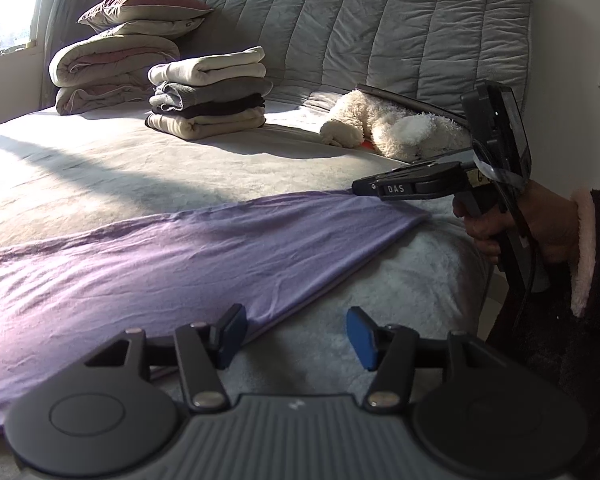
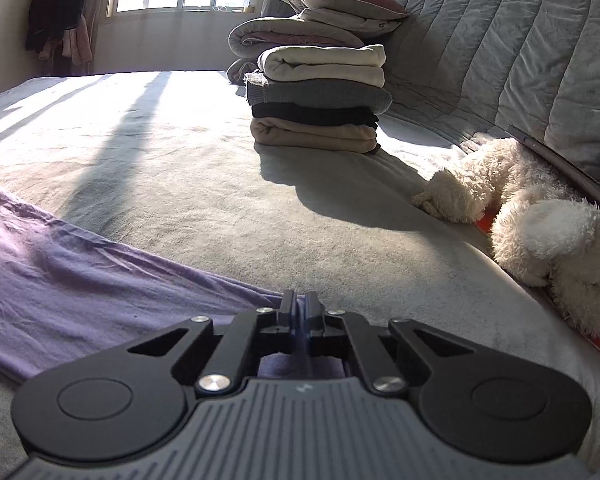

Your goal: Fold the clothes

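Note:
A purple garment lies spread flat on the grey bed. My left gripper is open, its blue pads on either side of the garment's near hem edge, empty. My right gripper shows in the left wrist view, shut on the garment's far corner. In the right wrist view the right gripper is shut on the purple garment, with cloth pinched between the pads.
A stack of folded clothes stands at the back of the bed, with folded quilts and a pillow behind it. A white plush toy lies by the quilted headboard. The bed's edge is at right.

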Demonstrator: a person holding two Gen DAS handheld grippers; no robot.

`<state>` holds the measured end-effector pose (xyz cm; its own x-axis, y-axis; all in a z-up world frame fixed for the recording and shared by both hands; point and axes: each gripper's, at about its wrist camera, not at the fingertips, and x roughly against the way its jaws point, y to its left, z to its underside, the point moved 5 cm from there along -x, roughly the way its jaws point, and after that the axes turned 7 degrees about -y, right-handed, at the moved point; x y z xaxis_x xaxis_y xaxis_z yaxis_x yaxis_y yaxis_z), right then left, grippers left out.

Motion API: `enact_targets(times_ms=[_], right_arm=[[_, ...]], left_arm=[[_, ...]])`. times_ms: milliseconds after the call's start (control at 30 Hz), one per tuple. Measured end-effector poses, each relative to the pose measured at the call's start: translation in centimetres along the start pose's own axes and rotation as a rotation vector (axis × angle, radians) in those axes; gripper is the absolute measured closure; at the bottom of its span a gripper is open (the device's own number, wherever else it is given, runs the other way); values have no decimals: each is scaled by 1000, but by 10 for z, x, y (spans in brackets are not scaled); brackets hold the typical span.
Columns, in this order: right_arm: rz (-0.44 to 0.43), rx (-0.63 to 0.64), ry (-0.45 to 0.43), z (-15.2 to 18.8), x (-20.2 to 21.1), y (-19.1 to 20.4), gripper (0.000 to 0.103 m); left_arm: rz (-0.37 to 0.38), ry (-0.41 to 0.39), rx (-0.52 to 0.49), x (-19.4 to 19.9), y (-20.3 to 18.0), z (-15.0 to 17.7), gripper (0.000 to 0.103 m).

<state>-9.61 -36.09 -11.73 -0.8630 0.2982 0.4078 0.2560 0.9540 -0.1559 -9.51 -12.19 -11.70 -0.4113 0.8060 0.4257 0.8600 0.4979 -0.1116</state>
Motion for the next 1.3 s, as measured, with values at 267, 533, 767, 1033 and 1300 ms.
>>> enact_targets(times_ms=[267,533,767,1033,1300], right_arm=[[95,74,-27,4,-2,7,89],[-14,-14,-58,-11,20,30,58],[-28,-78,-19,1,8,36,48],[81,-272,17,2,42,8,42],[188,-388,7,7,59,-13,35]], left_arm=[[-4,1,-8,1,0,-1,45],[-40,-63,77,21,22,-20,44],[-135,-4,147,21,57,-5,43],[-225,-83,210,58,85,-7,41],[-343,-147,331,92,128,-16,40]])
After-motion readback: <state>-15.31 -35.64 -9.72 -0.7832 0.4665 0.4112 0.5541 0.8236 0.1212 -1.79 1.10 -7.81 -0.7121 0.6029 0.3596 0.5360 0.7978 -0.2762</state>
